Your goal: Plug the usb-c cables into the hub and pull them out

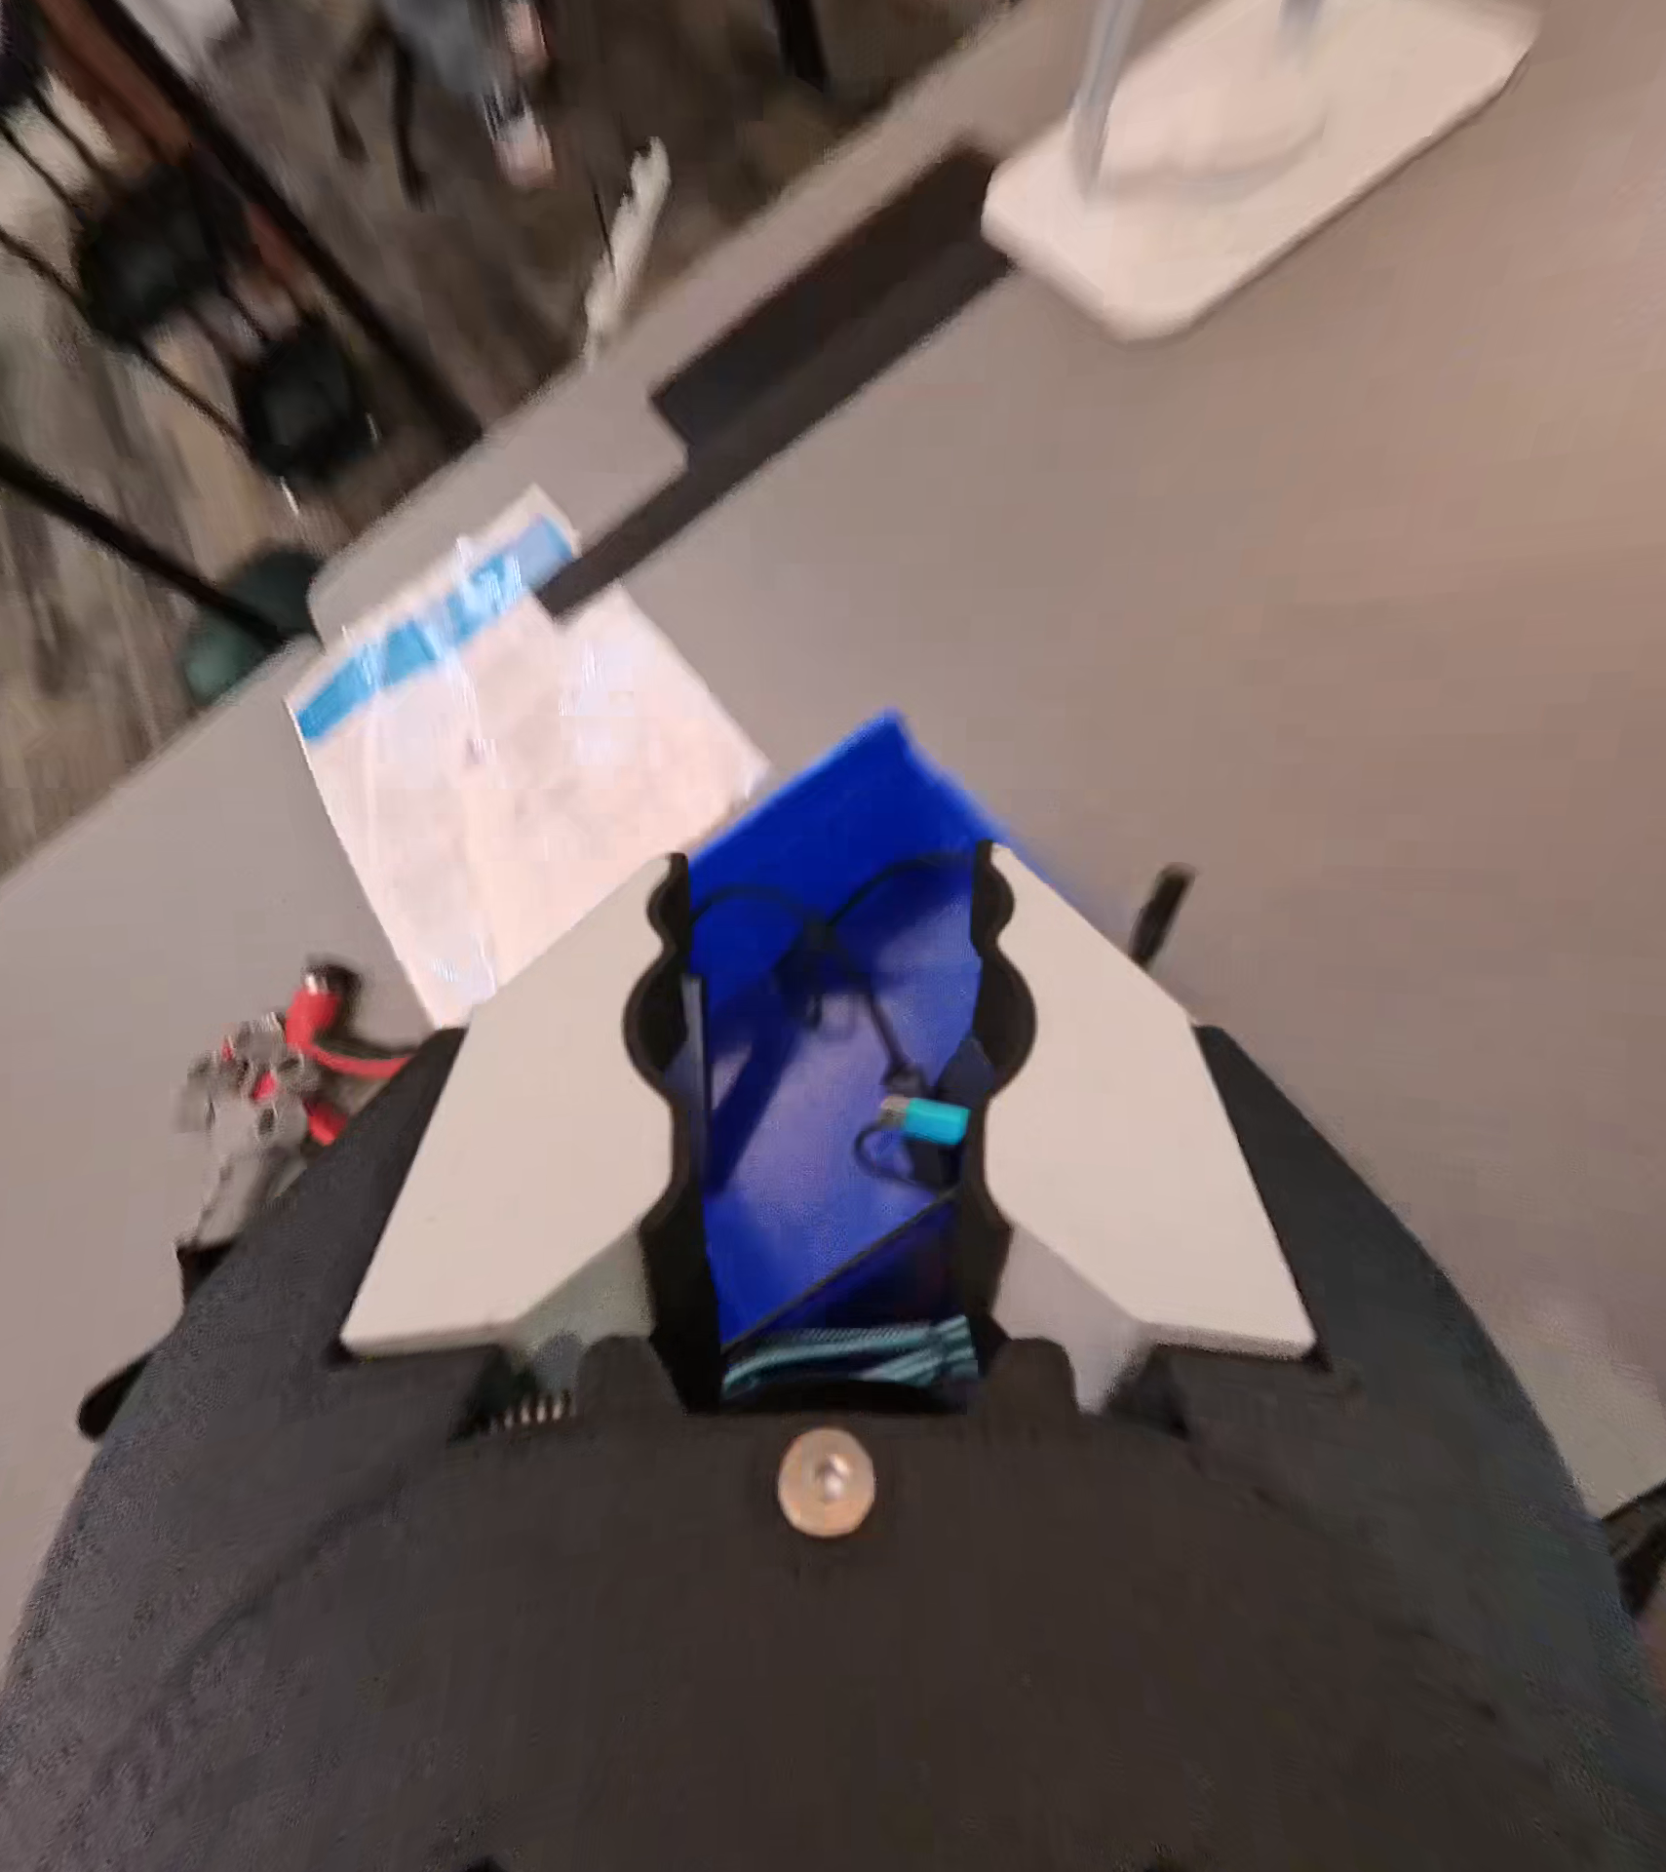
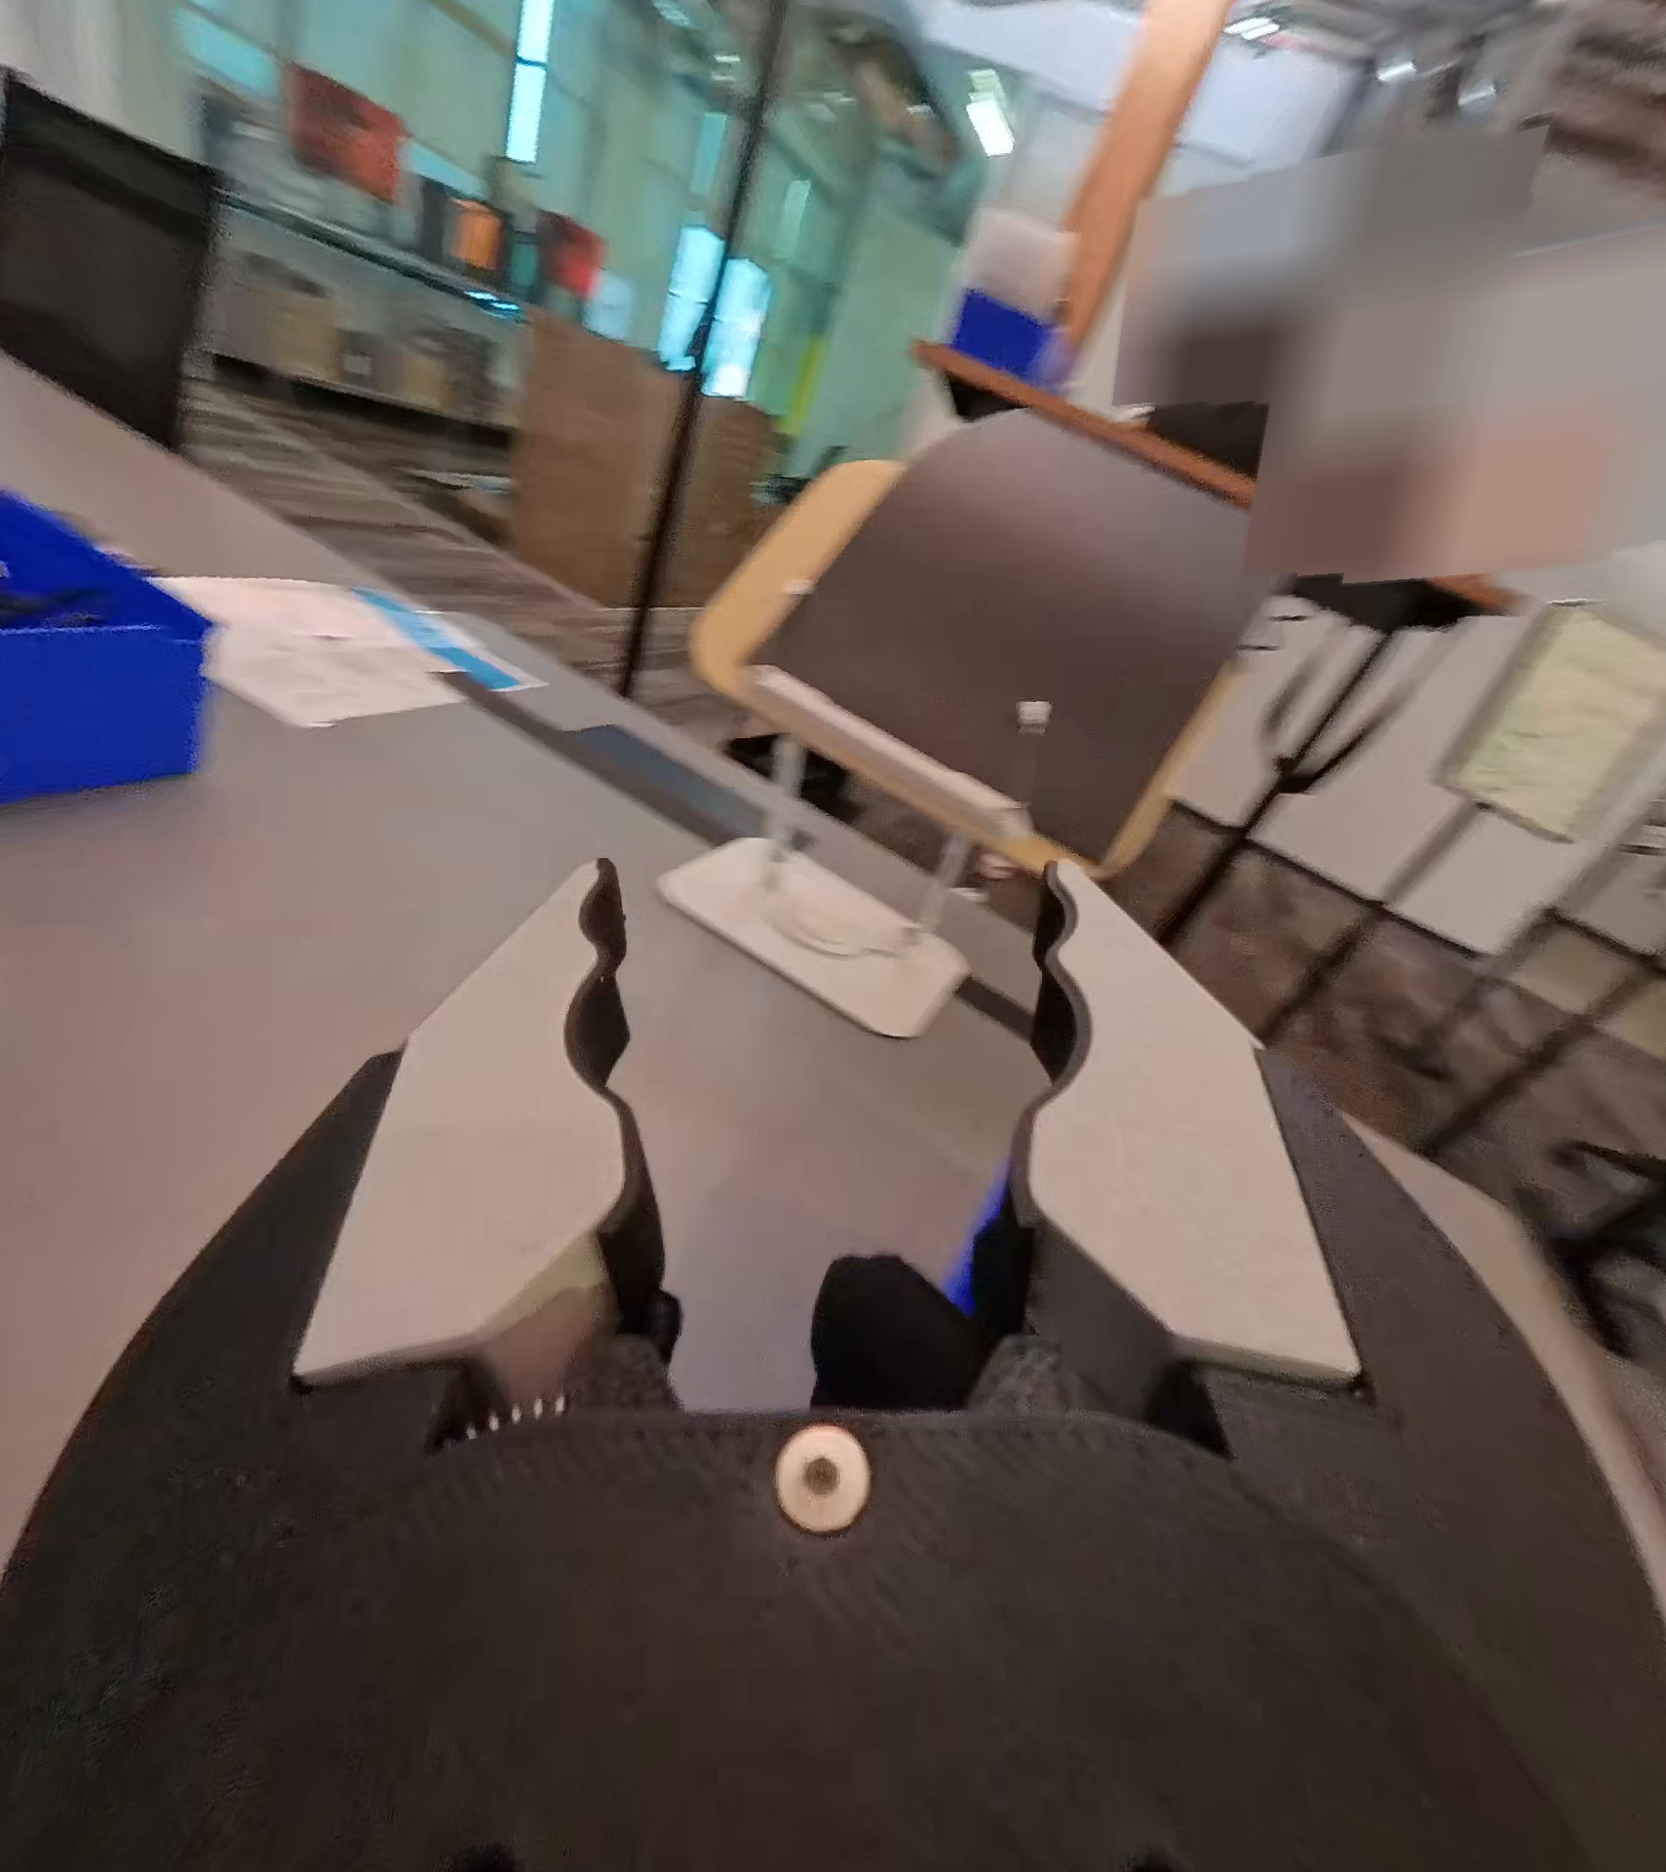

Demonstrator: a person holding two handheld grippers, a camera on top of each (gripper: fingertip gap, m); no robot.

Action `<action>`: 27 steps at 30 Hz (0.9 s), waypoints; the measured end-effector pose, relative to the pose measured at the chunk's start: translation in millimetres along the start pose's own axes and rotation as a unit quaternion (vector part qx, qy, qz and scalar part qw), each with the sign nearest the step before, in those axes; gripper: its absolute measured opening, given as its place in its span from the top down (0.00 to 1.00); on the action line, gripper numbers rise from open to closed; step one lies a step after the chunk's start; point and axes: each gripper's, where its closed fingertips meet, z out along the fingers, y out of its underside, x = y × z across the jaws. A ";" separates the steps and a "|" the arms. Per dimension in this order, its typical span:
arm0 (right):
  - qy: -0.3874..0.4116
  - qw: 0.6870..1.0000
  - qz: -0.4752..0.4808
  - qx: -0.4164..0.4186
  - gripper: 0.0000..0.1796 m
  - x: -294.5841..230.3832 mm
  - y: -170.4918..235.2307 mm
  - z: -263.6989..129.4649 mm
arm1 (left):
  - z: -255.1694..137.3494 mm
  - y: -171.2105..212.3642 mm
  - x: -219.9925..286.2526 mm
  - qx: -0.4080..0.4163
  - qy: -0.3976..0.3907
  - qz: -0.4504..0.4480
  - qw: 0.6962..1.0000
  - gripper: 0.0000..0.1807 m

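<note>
Left gripper, jaws apart, empty, over glossy blue plastic bin holding thin black cables. Right gripper open, scalloped fingers above matte grey table.

Left tongs stand apart, empty, above a blue bin on the grey desk. Inside the bin: thin black cables and a teal connector. A plastic bag lies beside the bin. Red-and-grey clutter sits left. Picture blurred.
</note>
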 end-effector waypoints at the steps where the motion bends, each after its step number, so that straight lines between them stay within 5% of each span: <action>1: -0.034 0.999 0.011 -0.003 0.55 -22.3 1.0 8.8 | 12.7 21.7 -10.3 -0.037 0.009 -0.007 0.999 0.70; 6: -0.174 0.983 0.038 -0.034 0.56 -113.9 22.7 38.0 | 67.6 104.5 -48.9 -0.187 0.005 0.005 0.982 0.67; 14: -0.226 0.969 0.077 -0.061 0.56 -146.2 50.3 45.5 | 114.4 145.6 -51.1 -0.297 0.033 0.010 0.954 0.73; 17: -0.232 0.967 0.087 -0.065 0.57 -147.5 55.1 45.8 | 123.9 154.4 -48.8 -0.323 0.038 0.019 0.945 0.84; 27: -0.240 0.963 0.101 -0.077 0.58 -152.7 71.1 49.0 | 84.5 108.6 -80.5 -0.220 -0.042 0.001 0.975 0.88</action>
